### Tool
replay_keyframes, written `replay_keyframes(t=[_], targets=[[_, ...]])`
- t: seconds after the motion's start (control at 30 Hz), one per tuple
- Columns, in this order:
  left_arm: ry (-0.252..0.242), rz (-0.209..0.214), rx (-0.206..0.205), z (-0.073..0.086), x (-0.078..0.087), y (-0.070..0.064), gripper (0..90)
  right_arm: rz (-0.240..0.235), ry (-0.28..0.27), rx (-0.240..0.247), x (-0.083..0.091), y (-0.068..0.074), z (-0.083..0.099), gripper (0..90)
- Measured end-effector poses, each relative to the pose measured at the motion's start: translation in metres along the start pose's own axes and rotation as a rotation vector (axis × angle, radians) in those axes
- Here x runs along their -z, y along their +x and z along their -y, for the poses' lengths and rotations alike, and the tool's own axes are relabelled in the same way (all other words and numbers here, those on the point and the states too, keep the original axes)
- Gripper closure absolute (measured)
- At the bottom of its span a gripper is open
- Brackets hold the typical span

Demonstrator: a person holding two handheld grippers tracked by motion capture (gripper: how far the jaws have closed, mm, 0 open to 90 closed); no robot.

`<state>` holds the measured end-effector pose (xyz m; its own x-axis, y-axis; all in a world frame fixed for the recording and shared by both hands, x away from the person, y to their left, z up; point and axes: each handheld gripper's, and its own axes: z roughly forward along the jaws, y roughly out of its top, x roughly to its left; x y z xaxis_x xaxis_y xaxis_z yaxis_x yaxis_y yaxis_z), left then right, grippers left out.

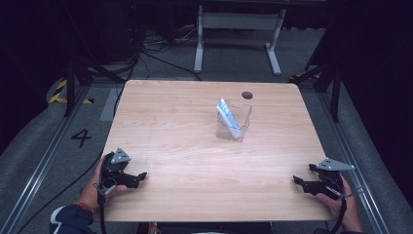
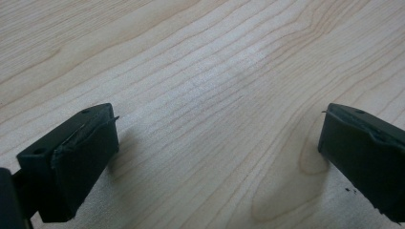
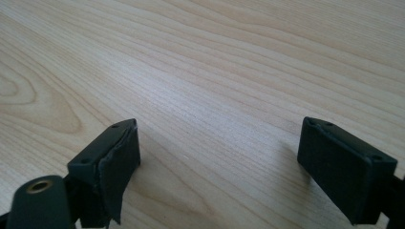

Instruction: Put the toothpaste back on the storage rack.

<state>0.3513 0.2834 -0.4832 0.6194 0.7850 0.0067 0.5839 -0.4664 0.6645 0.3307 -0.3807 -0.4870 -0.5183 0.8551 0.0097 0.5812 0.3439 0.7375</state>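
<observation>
A clear plastic box point(image 1: 234, 121) stands on the wooden table point(image 1: 195, 161), right of centre toward the back. A blue and white packet point(image 1: 228, 116) leans inside it. My left gripper point(image 1: 140, 177) rests at the table's front left corner, held by a hand, and points right. In the left gripper view its jaws stand wide apart over bare wood, so the left gripper point(image 2: 217, 143) is open. At the front right edge my right gripper point(image 1: 296, 181) points left. It is open too, and the right gripper point(image 3: 217, 152) has nothing between its pads.
A dark round hole point(image 1: 247, 95) sits in the tabletop just behind the box. Beyond the table stand a white desk frame point(image 1: 238, 29) and cables on the grey floor. Metal rails run along both sides of the table.
</observation>
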Motion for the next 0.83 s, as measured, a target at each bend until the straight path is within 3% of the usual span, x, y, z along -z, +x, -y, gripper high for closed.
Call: replay_keyframes(t=[0.57,0.83], targets=[[0.000,0.000,0.000,-0.0003,-0.0004,0.0002,0.3,0.018,0.006,-0.014,-0.0012,0.0001,-0.0009,12.4],[-0.001,0.000,0.001,-0.0003,-0.0004,0.0002,0.3,0.036,0.019,-0.028,-0.0027,-0.0005,-0.0017,7.2]])
